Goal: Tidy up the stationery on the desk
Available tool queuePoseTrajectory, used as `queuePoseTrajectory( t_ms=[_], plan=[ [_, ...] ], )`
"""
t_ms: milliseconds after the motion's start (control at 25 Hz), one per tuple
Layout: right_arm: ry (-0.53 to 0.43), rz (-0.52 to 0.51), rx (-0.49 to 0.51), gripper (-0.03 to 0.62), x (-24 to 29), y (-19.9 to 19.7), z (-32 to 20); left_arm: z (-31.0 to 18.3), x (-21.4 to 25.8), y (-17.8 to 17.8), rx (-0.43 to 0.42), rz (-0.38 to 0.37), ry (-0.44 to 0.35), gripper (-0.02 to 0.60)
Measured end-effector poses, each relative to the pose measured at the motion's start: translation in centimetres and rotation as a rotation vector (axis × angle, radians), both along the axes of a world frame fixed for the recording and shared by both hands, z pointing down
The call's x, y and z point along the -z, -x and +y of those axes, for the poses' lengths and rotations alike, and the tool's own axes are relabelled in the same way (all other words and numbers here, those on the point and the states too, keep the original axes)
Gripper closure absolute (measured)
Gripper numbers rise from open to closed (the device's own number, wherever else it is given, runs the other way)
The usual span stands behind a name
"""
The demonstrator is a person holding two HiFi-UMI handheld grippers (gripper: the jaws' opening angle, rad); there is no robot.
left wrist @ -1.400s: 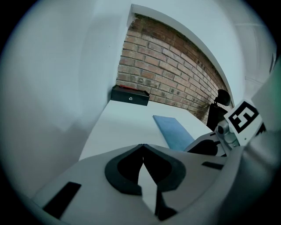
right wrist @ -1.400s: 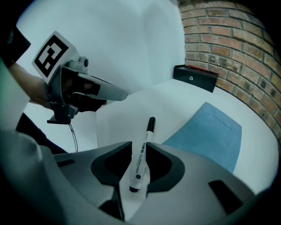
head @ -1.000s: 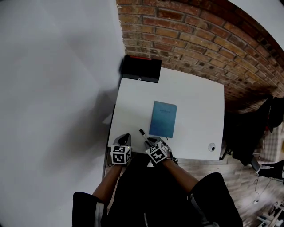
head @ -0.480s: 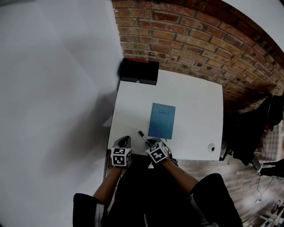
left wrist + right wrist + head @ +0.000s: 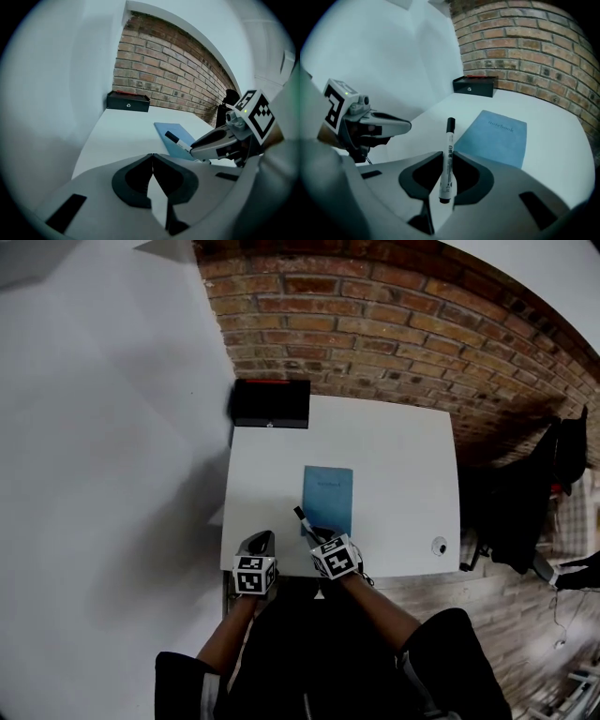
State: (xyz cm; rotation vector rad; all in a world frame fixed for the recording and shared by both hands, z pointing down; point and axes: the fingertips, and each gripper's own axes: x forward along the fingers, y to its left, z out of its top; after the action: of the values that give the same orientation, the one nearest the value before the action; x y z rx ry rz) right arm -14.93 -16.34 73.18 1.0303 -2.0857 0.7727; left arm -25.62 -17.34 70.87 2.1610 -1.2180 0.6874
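— Where's the marker (image 5: pixel 449 136)?
— Gripped in the right gripper's (image 5: pixel 448 164) fingers (image 5: pixel 469 177), above the worktop (image 5: pixel 394 456). Its cap tips toward 11, roughly at the black box (image 5: pixel 271 403); the notebook (image 5: pixel 499 138) lies flat at 1.
— The left gripper (image 5: pixel 152 161)?
— At 8, fingers pressed together on nothing — I'd say the right one places it.

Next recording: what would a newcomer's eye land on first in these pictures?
First, the white marker with a black cap, clamped in the right gripper and jutting forward over the near edge of the white desk. Just right of it a blue notebook lies flat mid-desk, and a black box sits at the far left corner against the brick wall. The left gripper is shut on nothing.
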Motion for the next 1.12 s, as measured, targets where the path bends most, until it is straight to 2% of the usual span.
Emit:
queuePoseTrajectory(
  t_ms=[640,1120],
  plan=[
    [-0.011,-0.012,-0.288,0.514,1.2,-9.3,-1.0,-2.5,1.0,-8.7,-0.229,0.015,-0.022,0.566],
    [0.072,-0.093,-0.562,0.514,-0.5,-14.5,-1.1,-3.1,0.3,-11.2,-0.313,-0.001,-0.002,0.566]
  ],
)
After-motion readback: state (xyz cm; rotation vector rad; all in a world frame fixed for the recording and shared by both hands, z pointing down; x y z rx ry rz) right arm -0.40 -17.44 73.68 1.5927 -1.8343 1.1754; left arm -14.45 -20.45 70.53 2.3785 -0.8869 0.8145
